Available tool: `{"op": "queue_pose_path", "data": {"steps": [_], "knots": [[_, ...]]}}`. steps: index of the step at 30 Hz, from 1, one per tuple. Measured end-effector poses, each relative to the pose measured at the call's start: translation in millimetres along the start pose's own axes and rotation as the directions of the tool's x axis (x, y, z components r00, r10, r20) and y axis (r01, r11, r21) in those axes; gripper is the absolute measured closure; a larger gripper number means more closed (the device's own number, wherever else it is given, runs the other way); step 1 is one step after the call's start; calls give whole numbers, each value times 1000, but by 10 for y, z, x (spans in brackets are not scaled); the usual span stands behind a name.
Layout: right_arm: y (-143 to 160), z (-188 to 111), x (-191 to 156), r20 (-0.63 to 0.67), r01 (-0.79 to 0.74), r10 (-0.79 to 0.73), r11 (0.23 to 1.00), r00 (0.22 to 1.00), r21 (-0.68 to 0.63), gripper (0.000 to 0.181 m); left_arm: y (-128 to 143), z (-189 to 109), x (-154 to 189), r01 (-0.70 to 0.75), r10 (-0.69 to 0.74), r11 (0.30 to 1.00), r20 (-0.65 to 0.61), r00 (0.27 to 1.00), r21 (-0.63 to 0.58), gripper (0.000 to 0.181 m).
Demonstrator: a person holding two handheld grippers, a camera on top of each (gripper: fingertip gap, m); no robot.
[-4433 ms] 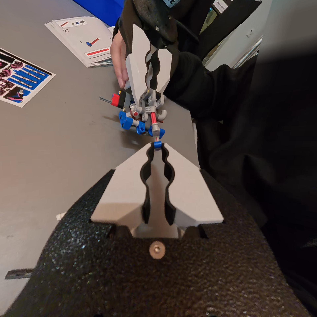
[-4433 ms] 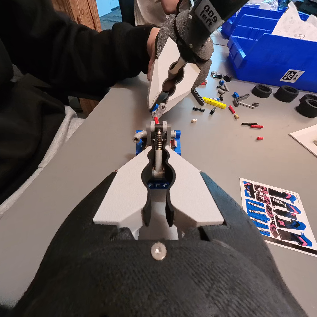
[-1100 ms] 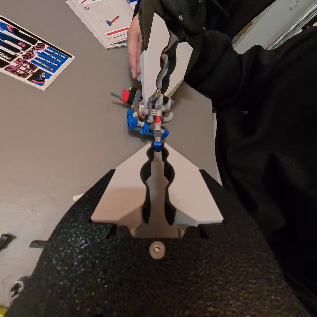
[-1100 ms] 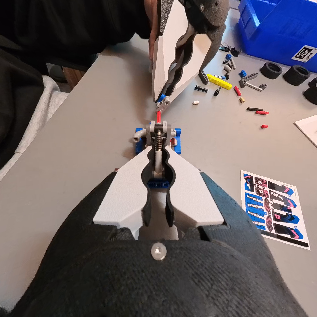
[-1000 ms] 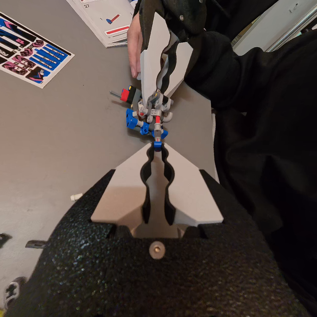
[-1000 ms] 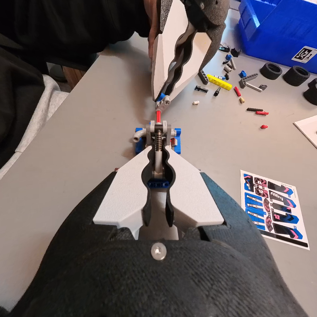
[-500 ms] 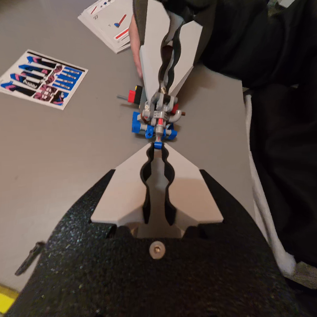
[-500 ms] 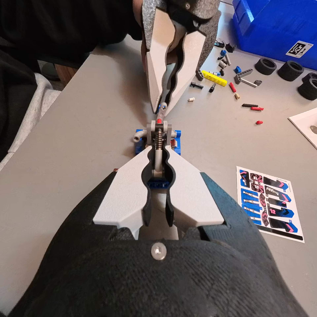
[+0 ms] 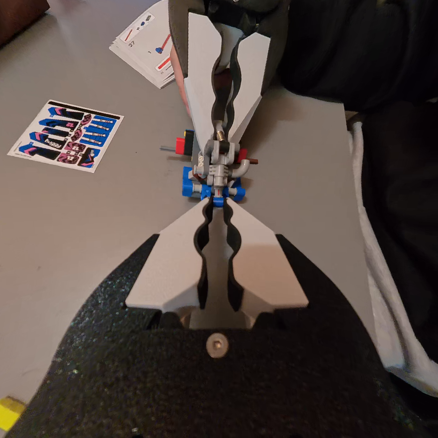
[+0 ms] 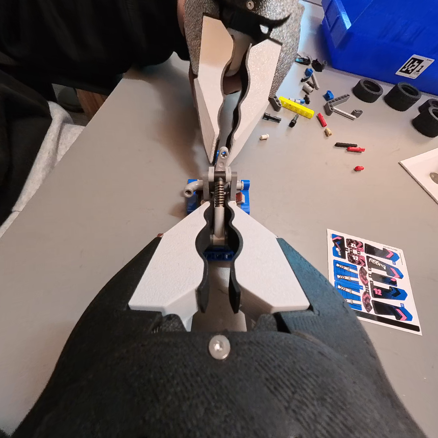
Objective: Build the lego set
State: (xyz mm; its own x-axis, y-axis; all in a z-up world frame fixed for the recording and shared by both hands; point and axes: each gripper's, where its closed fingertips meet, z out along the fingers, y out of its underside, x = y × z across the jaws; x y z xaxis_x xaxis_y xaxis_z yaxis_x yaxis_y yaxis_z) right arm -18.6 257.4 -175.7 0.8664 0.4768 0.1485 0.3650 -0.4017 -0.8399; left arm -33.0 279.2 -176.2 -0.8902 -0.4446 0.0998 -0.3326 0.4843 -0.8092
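A small grey, blue and red lego assembly (image 9: 213,170) with a spring shock absorber (image 10: 220,189) rests on the grey table. My right gripper (image 10: 219,208) is shut on the shock absorber's grey shaft; it also shows in the left wrist view (image 9: 221,139), reaching from the far side. My left gripper (image 9: 217,202) is shut on a small blue connector (image 9: 217,202) on a red axle that goes into the assembly's near end. In the right wrist view the left gripper (image 10: 219,158) meets the assembly from the far side, by a grey link (image 10: 222,161).
A sticker sheet (image 10: 372,282) lies right of the assembly, also in the left wrist view (image 9: 66,135). An instruction booklet (image 9: 144,49) lies beyond. Loose pieces, a yellow beam (image 10: 296,106), black tyres (image 10: 401,96) and a blue bin (image 10: 384,35) sit far right. The table edge and a person's dark sleeve are close. My two grippers' fingertips are within a few centimetres of each other. It is some 15 cm from my left tips to the yellow beam (image 10: 296,106).
My left gripper has swung round into line with the assembly and pushed in; the red axle, long before, now shows only a sliver. The right gripper holds still.
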Motion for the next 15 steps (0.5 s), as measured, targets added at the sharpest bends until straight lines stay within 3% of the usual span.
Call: {"op": "queue_pose_path", "data": {"steps": [15], "knots": [[6, -6, 22, -8, -21, 21, 1000, 1000, -3, 176, -33, 23, -33, -64, 64, 998, 50, 997, 0, 177]]}}
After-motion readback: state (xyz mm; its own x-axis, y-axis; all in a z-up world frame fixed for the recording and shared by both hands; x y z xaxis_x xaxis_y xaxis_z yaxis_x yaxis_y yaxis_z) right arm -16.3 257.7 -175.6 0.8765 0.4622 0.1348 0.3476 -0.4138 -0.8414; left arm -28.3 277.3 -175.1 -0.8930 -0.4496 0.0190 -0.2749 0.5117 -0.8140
